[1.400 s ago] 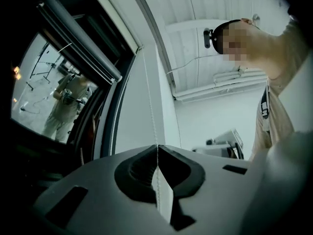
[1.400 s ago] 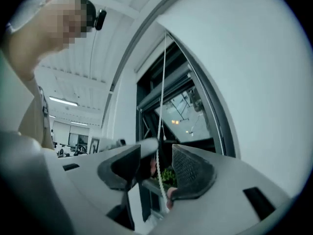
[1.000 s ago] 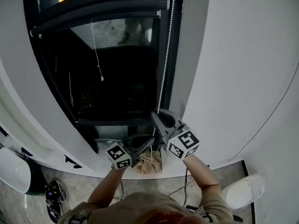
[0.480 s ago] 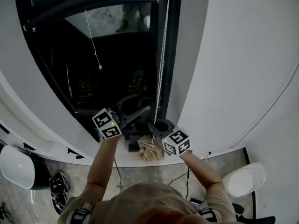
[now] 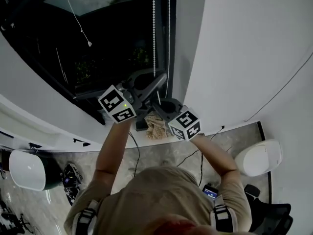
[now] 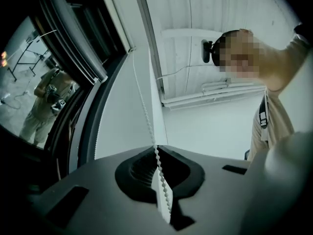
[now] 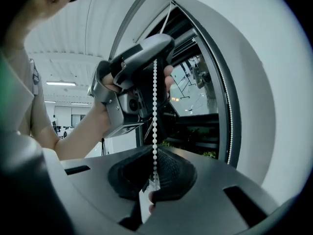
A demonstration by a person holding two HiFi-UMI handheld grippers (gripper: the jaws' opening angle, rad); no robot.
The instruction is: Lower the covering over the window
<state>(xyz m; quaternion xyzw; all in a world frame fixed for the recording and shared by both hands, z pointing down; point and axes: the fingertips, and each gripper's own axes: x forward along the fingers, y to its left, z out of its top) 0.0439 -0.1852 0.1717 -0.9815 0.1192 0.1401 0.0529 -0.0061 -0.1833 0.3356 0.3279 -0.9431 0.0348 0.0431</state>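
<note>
Where the window (image 5: 112, 53) meets the white wall (image 5: 234, 58), a bead chain (image 5: 154, 28) hangs in two strands, and both grippers are on the left strand. The left gripper (image 5: 160, 77) is uppermost; its jaws have just been closing and are now pinched tight on the beads. The right gripper (image 5: 155, 106) is just below it, its jaws likewise clamped on the same strand, so the chain runs straight up from one to the other. The blind (image 6: 78, 43) lies high at the top of the window, a dark bar slanting across the left gripper view, and the glass below it is bare and dark. A thin pull cord (image 5: 89, 44) with a small toggle dangles before the glass, well left of the chain. Under the grippers a brown woven thing (image 5: 157, 127) sits on the sill (image 5: 49, 126), and cables (image 5: 139, 153) trail from there down to the floor (image 5: 161, 155). A white bin (image 5: 257, 158) stands by the wall at the right, and a white rounded thing (image 5: 24, 170) lies at the left with a dark bundle (image 5: 71, 177) beside it. In the left gripper view the glass reflects a standing person (image 6: 49, 92). Each gripper's cube (image 5: 117, 104) carries black-and-white square markers, the one print that can be made out.
</note>
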